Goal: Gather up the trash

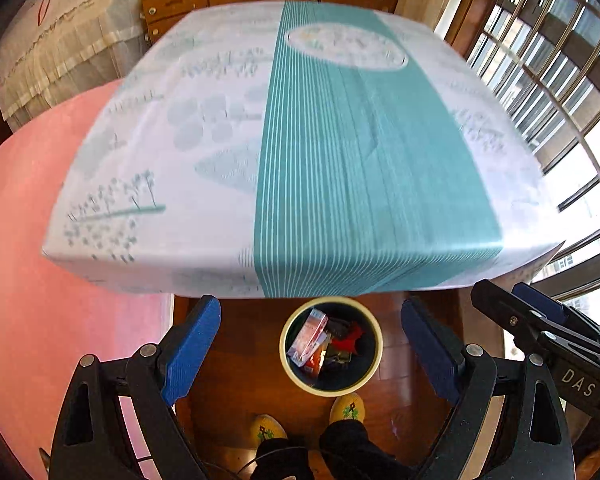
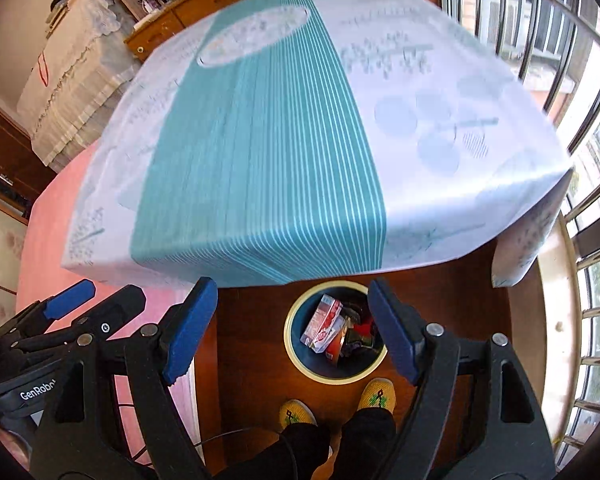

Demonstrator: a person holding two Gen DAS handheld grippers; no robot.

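Both blue-padded black claws, left (image 1: 311,350) and right (image 2: 292,330), spread open and empty above round yellow-rimmed trash bin (image 1: 374,360) holding wrappers (image 1: 310,338).

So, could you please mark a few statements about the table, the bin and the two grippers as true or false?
1. The trash bin stands on the wooden floor in front of the table. True.
2. The bin is empty. False: it holds a carton and other wrappers.
3. The left gripper is clamped on a wrapper. False: its jaws are open and empty.
4. The right gripper is open. True.
5. Trash lies scattered on the tablecloth. False: none shows on it.
6. The person's slippers are beside the bin. True.
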